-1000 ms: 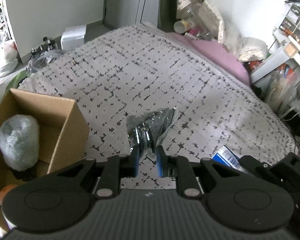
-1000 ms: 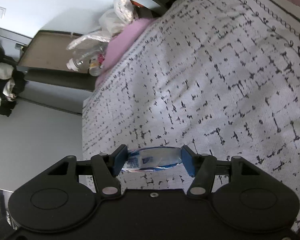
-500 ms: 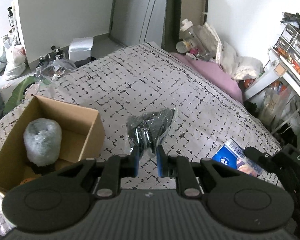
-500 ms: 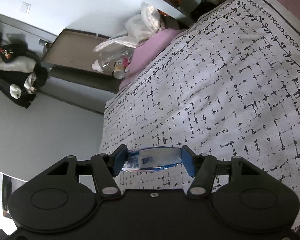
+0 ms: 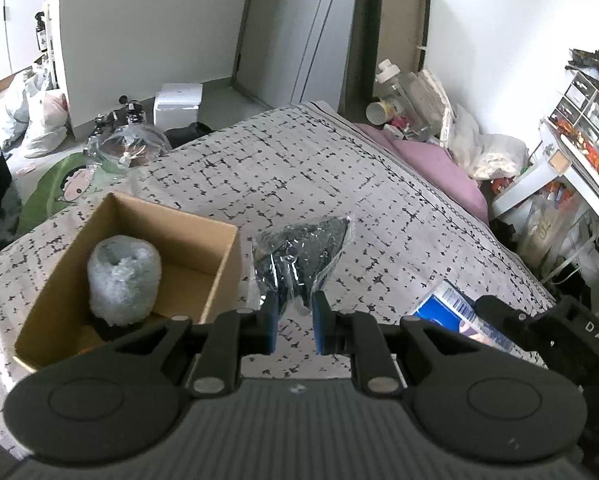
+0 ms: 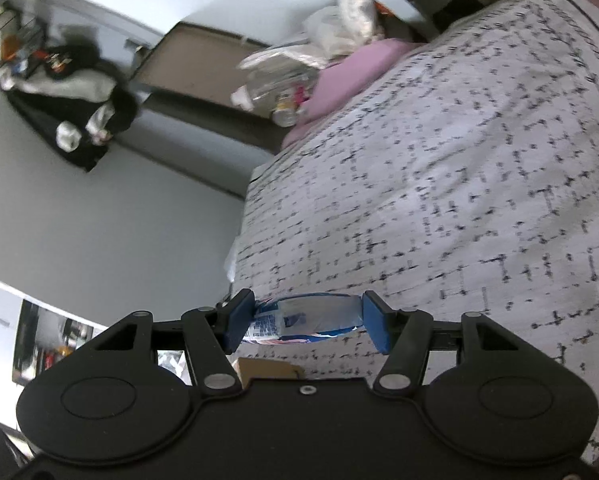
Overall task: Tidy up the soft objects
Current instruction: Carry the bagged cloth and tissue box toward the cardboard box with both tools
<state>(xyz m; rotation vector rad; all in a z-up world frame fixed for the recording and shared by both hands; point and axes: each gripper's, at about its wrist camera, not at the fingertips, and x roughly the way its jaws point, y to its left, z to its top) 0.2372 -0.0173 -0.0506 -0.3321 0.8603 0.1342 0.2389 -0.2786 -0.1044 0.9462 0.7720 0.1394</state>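
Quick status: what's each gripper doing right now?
Left gripper: shut on the dark plastic-wrapped bag.
Right gripper: shut on the blue-and-white packet.

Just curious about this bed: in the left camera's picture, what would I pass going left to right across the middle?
Cardboard box holding a bubble-wrap roll → shiny dark plastic bag → blue-and-white packet.
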